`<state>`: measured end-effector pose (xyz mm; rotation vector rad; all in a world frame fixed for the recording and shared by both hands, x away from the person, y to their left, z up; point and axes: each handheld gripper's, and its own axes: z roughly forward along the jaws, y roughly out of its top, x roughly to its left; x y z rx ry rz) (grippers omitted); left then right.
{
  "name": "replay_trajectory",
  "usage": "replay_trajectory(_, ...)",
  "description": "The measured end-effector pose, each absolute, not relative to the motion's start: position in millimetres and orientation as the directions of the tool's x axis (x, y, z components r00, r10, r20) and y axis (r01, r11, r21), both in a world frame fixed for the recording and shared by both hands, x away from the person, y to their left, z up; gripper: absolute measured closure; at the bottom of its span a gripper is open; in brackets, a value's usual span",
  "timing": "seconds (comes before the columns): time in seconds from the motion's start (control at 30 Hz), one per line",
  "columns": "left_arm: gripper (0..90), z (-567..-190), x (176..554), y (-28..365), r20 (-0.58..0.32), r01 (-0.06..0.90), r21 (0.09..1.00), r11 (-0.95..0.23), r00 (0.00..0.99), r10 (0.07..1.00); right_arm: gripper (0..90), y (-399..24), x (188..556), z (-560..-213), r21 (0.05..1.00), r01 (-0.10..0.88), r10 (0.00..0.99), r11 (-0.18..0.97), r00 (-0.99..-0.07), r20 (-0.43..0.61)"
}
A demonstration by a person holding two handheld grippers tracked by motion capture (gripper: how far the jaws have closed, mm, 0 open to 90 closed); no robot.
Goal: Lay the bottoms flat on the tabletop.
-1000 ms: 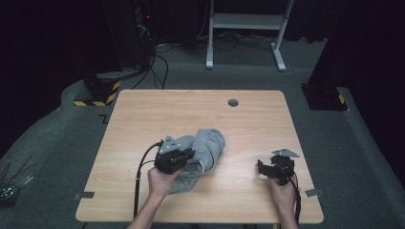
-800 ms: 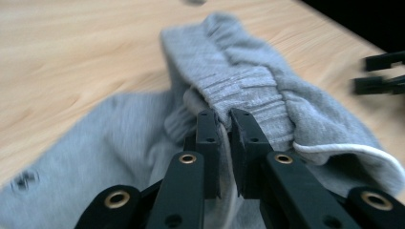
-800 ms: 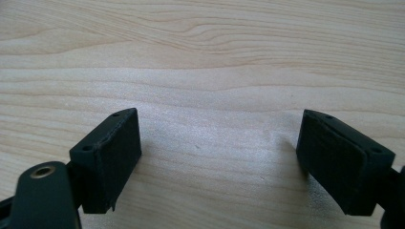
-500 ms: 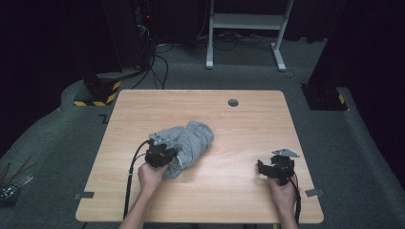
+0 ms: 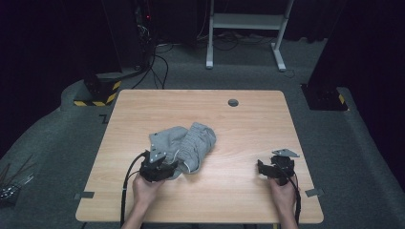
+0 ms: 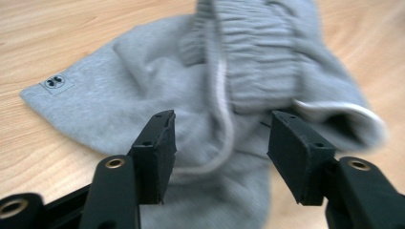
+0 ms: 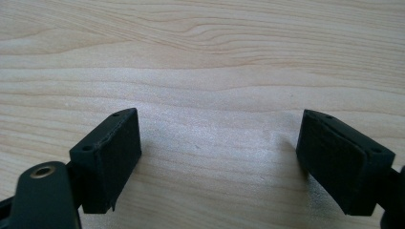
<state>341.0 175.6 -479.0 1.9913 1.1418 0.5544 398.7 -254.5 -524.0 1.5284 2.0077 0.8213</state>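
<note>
A crumpled grey garment [image 5: 184, 143] with a ribbed waistband and a white drawstring lies in a heap left of centre on the wooden table [image 5: 248, 124]. My left gripper [image 5: 171, 166] sits at its near edge. Its jaws have just been opening. In the left gripper view the grey garment [image 6: 239, 71] lies in front of and under the left gripper [image 6: 219, 143], whose pads stand apart and do not press on the cloth. My right gripper [image 5: 261, 168] rests at the near right of the table. In the right gripper view the right gripper [image 7: 219, 157] is wide open over bare wood.
A small round hole [image 5: 233, 102] is set near the table's far edge. Beyond the table, on the grey floor, stand a white desk frame [image 5: 248, 21] and a yellow-and-black striped base [image 5: 95, 98] with cables. Tape strips mark the table's near corners.
The left hand pulled the garment left and toward the near edge, then its jaws opened and let the cloth go. The right gripper has kept still.
</note>
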Motion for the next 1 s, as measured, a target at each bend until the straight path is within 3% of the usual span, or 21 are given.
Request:
replay_trajectory(0.1, 40.1, -479, 328, 166, 0.037, 0.498, 0.786, -0.366, 0.553, 0.832, 15.3, -254, 399, -524, 0.711, 0.676, 0.966, 0.194, -0.258, -0.019)
replay_trajectory(0.4, 36.1, -499, 335, 130, 0.022, 0.495, 0.755, -0.431, 0.638, 0.770, 15.4, -254, 399, -524, 0.711, 0.675, 0.966, 0.195, -0.258, -0.019)
replay_trajectory(0.5, 45.5, -503, 342, 121, 0.028, 0.503, 0.739, -0.448, 0.641, 0.767, 15.5, -254, 399, -524, 0.711, 0.675, 0.965, 0.196, -0.260, -0.019)
replay_trajectory(0.67, 78.0, -493, 348, 116, 0.033, 0.483, 0.747, -0.457, 0.659, 0.751, 15.5, -254, 399, -524, 0.711, 0.676, 0.966, 0.194, -0.259, -0.017)
replay_trajectory(0.7, 80.8, -488, 348, 116, 0.034, 0.474, 0.752, -0.457, 0.665, 0.746, 15.5, -254, 399, -524, 0.711, 0.674, 0.965, 0.198, -0.263, -0.020)
replay_trajectory(1.0, 84.5, -419, 343, 140, -0.032, 0.393, 0.860, -0.325, 0.678, 0.735, 15.6, -254, 399, -524, 0.711, 0.676, 0.965, 0.195, -0.260, -0.018)
